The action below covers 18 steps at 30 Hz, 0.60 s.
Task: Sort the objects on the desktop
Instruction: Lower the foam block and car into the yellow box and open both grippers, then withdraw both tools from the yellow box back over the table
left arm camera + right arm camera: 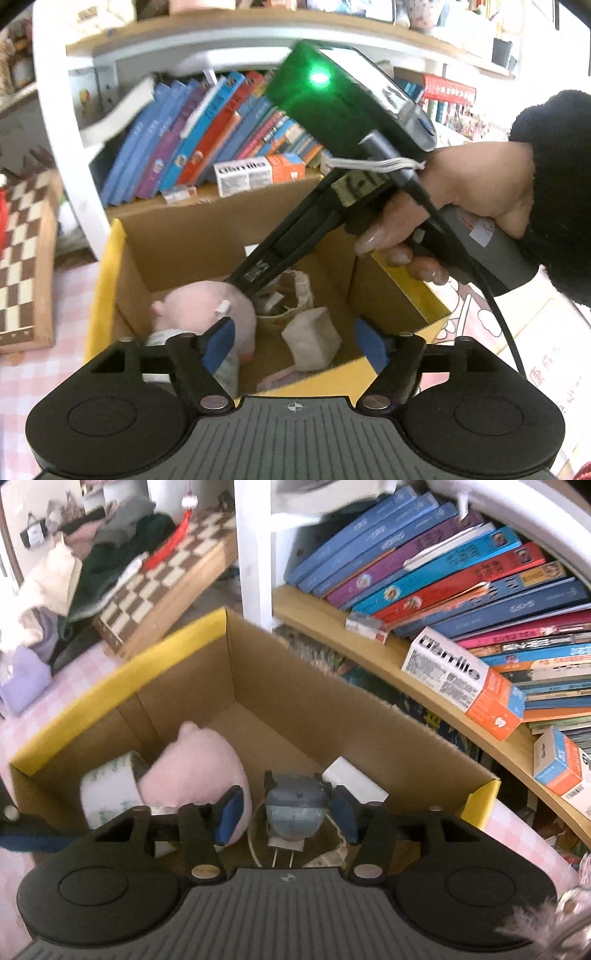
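Observation:
A cardboard box with a yellow rim [99, 288] [122, 675] stands on the desk below both grippers. In it lie a pink plush toy [199, 310] [195, 764], a roll of white tape [107, 794], a small white carton [351, 779] and a crumpled beige bag [312, 338]. My left gripper [295, 345] hangs open over the box with nothing between its blue pads. My right gripper [287, 816] is open, with a grey-blue two-pronged plug [295, 797] between its pads and a gap at the left pad. A person's hand [461, 192] holds the right tool, which slants down into the box.
A white and wood bookshelf with slanting books [207, 125] [443, 572] stands right behind the box. Orange-and-white cartons [258, 171] [461, 679] lie on its shelf. A chessboard [22, 258] [162, 579] leans at the left. A pink checked cloth [37, 376] covers the desk.

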{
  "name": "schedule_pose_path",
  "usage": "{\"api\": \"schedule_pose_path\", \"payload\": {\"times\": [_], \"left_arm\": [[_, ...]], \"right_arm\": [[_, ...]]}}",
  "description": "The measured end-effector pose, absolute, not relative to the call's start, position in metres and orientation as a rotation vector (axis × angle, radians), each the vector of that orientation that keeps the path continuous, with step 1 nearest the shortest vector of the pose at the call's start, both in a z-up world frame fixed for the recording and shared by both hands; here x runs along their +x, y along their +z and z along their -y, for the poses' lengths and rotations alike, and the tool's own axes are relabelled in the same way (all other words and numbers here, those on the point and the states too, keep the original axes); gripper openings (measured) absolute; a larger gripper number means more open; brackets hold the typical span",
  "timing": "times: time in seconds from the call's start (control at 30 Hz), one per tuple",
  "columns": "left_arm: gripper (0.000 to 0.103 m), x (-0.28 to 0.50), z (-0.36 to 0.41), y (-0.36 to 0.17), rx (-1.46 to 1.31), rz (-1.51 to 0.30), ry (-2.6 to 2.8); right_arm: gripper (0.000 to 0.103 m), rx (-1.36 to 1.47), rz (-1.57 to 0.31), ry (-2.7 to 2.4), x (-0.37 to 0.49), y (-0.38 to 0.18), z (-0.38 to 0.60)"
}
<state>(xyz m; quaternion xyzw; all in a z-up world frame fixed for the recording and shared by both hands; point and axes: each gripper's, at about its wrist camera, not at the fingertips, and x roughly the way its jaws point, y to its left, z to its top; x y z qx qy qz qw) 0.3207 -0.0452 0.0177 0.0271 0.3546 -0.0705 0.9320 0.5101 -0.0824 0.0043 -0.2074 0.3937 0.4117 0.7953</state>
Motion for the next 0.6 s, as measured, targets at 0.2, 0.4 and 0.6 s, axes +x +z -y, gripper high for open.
{"api": "schedule_pose_path", "payload": {"times": [0.2,0.4,0.6], "left_arm": [[0.084,0.296,0.036,0.027,0.068,-0.697,-0.101],[0.086,0.270,0.024,0.035,0.067,-0.667,-0.044],[0.087,0.235,0.008,0.043,0.031,-0.632,0.003]], "right_arm": [[0.066,-0.351,-0.772,0.834,0.495,0.033,0.109],[0.073,-0.278,-0.686,0.774,0.456,0.063,0.142],[0.078,-0.242,-0.594,0.705,0.399,0.085,0.171]]}}
